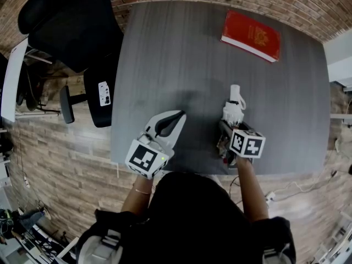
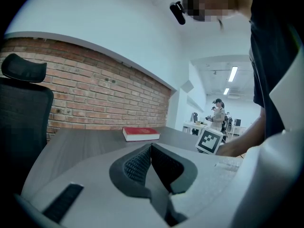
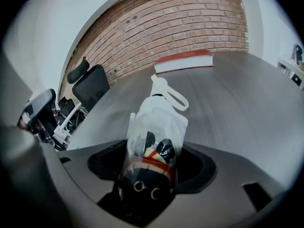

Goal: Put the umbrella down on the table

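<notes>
One folded umbrella [image 1: 233, 110], long axis pointing toward red book [image 1: 251, 36]

There is one dark grey rectangular tabletop [image 1: 165, 48], one red hardcover book [image 1: 251, 36] and one folded umbrella in a clear plastic sleeve [image 1: 234, 108]. There are two white handheld grippers, the left gripper [image 1: 177, 116] and the right gripper [image 1: 230, 124].

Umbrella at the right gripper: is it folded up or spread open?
Folded. The umbrella is a compact bundle inside a clear plastic sleeve, with its loop strap at the far end; no canopy is spread.
</notes>
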Demonstrator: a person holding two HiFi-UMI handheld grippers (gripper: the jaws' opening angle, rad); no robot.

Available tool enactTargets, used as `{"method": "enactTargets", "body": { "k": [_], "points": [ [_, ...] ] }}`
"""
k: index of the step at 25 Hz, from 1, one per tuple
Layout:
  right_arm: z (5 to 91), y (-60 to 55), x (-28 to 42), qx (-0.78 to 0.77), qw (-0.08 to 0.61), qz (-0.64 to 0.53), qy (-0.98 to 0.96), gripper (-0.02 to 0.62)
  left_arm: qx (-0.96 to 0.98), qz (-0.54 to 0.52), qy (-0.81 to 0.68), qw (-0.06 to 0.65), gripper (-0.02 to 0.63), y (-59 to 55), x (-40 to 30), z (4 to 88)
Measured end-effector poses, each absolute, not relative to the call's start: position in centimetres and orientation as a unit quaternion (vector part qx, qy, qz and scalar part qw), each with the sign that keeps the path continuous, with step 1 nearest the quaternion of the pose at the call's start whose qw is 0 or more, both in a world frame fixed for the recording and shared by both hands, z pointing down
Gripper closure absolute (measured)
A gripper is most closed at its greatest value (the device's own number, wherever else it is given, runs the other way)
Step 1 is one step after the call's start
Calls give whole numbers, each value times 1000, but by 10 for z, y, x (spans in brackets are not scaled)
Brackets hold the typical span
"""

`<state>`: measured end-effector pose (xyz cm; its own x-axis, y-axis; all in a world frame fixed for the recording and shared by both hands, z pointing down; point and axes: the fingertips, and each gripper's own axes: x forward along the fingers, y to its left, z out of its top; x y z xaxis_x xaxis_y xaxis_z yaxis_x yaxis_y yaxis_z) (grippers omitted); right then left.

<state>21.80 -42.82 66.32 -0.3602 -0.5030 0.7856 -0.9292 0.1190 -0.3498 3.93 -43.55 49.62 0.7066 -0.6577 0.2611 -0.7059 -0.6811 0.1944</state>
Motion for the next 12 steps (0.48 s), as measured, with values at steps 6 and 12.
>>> {"method": "enactTargets", "body": {
  "k": [6,12],
  "points": [
    [663,-428,217,501,246,437,-705,288,911,74,-380,141,604,-434,37,489],
    [659,-430,221,503,235,444,-704,262,911,73,-382,134,604,-430,37,480]
  ]
}}
